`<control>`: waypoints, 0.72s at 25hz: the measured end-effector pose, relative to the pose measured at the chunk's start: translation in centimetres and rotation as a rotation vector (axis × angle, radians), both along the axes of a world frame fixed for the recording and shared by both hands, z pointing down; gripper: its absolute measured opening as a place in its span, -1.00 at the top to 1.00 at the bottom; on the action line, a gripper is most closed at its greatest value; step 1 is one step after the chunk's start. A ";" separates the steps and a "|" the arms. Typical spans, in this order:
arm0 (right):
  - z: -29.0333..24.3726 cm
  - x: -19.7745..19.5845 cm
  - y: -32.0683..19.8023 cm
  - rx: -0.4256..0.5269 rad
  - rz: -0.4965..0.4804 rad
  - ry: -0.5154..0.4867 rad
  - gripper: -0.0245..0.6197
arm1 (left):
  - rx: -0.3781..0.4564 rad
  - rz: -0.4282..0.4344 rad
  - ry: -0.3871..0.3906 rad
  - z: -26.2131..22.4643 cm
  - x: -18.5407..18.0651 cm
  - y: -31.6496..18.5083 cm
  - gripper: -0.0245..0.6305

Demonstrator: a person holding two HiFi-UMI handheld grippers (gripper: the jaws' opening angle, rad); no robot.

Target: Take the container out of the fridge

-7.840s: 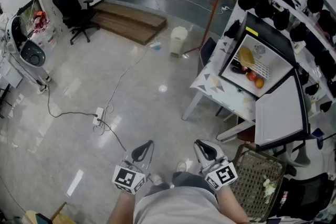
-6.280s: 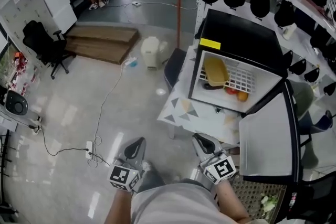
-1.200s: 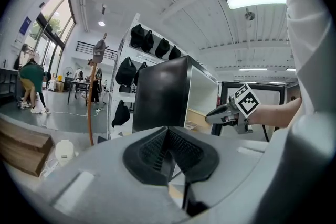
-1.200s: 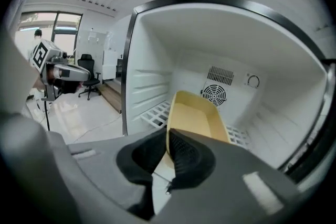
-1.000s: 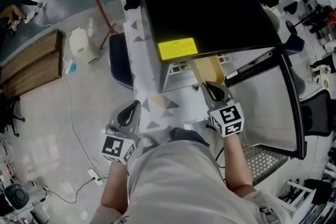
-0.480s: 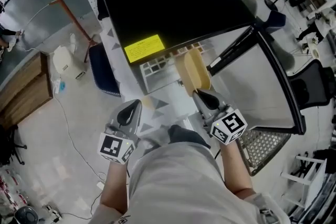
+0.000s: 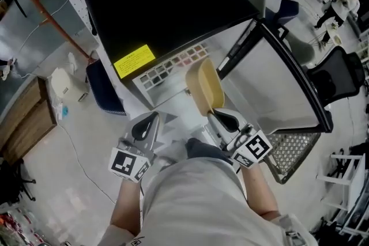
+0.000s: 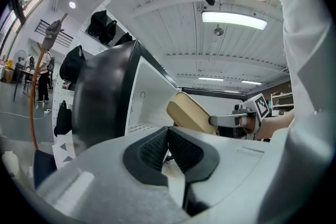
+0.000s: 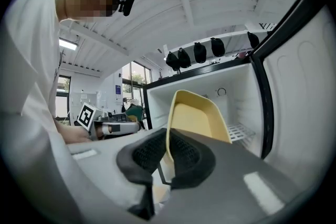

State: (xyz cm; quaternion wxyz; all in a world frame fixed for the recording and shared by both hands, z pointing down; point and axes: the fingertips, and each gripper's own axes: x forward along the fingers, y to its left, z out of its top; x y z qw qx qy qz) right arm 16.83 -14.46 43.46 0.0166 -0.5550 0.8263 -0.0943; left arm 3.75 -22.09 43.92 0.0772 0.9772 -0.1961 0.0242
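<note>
Container: the tan container [image 7: 203, 84] hangs just in front of the open compartment of the fridge [image 7: 167, 3], tipped on edge and resting on no shelf that shows.
Right gripper: your right gripper [image 7: 222, 119] has its fingers pinched on the container's wall.
Left gripper: your left gripper [image 7: 144, 125] sits low beside it, fingers together on nothing.
Fridge door [image 7: 277, 83]: swung wide open.
Progress: the lift-out looks almost done; what is left is to draw the container fully clear.

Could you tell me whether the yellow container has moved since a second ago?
Yes. The yellow container, held in the right gripper, has come out toward the person: earlier half hidden under the fridge top, it now shows clear of it.
</note>
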 end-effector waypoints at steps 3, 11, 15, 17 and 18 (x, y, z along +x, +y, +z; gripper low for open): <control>-0.4 0.2 0.7 0.024 0.004 -0.018 0.86 | 0.003 0.025 0.006 -0.5 1.0 0.1 0.90; -1.2 0.9 2.4 0.073 0.005 -0.044 0.86 | 0.020 0.082 0.015 -1.1 3.0 1.3 0.90; -1.2 1.2 2.6 0.076 0.008 -0.034 0.86 | 0.017 0.086 0.012 -1.0 3.4 1.5 0.90; -1.2 1.3 2.6 0.075 0.011 -0.028 0.86 | 0.015 0.087 0.010 -1.1 3.5 1.6 0.90; -1.2 1.4 2.6 0.076 0.015 -0.028 0.86 | 0.016 0.088 0.011 -1.1 3.6 1.7 0.90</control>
